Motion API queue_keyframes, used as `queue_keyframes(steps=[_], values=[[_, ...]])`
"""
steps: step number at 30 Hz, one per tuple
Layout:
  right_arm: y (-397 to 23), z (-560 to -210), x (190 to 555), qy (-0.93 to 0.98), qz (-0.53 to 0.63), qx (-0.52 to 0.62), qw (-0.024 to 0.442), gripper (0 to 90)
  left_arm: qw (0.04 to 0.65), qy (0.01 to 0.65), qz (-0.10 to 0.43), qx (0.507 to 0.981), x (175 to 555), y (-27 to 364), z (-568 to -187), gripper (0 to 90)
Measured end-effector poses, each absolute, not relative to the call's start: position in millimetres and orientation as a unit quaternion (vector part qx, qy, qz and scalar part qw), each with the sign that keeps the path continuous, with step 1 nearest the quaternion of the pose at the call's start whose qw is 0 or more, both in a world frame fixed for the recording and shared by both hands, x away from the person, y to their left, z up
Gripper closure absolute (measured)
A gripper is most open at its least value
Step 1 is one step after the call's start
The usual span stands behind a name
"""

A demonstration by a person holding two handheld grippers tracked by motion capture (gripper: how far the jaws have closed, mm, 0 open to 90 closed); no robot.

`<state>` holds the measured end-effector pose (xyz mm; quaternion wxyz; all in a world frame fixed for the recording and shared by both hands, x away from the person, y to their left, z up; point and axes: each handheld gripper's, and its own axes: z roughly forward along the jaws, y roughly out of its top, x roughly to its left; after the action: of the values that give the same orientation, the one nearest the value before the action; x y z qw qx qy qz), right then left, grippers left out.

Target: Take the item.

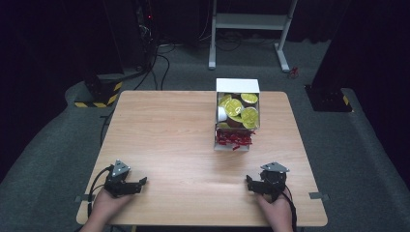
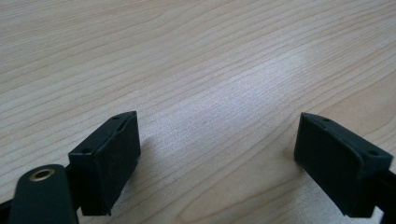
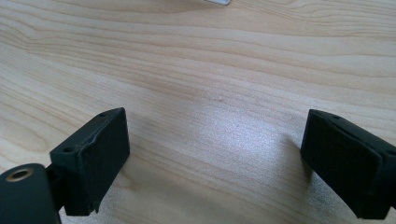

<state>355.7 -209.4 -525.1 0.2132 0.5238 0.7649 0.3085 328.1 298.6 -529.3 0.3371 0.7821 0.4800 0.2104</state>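
I've got both grippers parked low at my edge of the table (image 1: 169, 130), left gripper (image 1: 141, 182) by the left corner and right gripper (image 1: 248, 182) over on the right, each with its jaws spread wide and nothing but bare wood between them (same story in both gripper views). The box (image 1: 237, 87) sits well apart from them, toward the far edge right of center, with gold-lidded cups (image 1: 238, 108) piled inside and red shreds (image 1: 234, 138) at its near end.
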Motion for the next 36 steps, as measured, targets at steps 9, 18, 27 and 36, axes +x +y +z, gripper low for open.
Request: queue_keyframes(steps=[9,18,27,36], values=[[-209.9,-525.1,356.0,0.767,0.309,0.521,0.213,7.9,0.338,0.479,0.21,0.782,327.5,299.2,-529.3,14.8],[-211.0,-525.1,356.0,0.769,0.311,0.517,0.211,7.9,0.337,0.479,0.208,0.783,326.8,300.2,-529.1,14.9],[-212.2,-525.1,355.8,0.772,0.312,0.512,0.21,7.9,0.336,0.486,0.21,0.779,326.1,300.9,-528.0,17.9],[-212.2,-525.0,355.8,0.773,0.311,0.511,0.21,7.8,0.339,0.488,0.22,0.774,324.0,301.9,-521.8,26.7]])
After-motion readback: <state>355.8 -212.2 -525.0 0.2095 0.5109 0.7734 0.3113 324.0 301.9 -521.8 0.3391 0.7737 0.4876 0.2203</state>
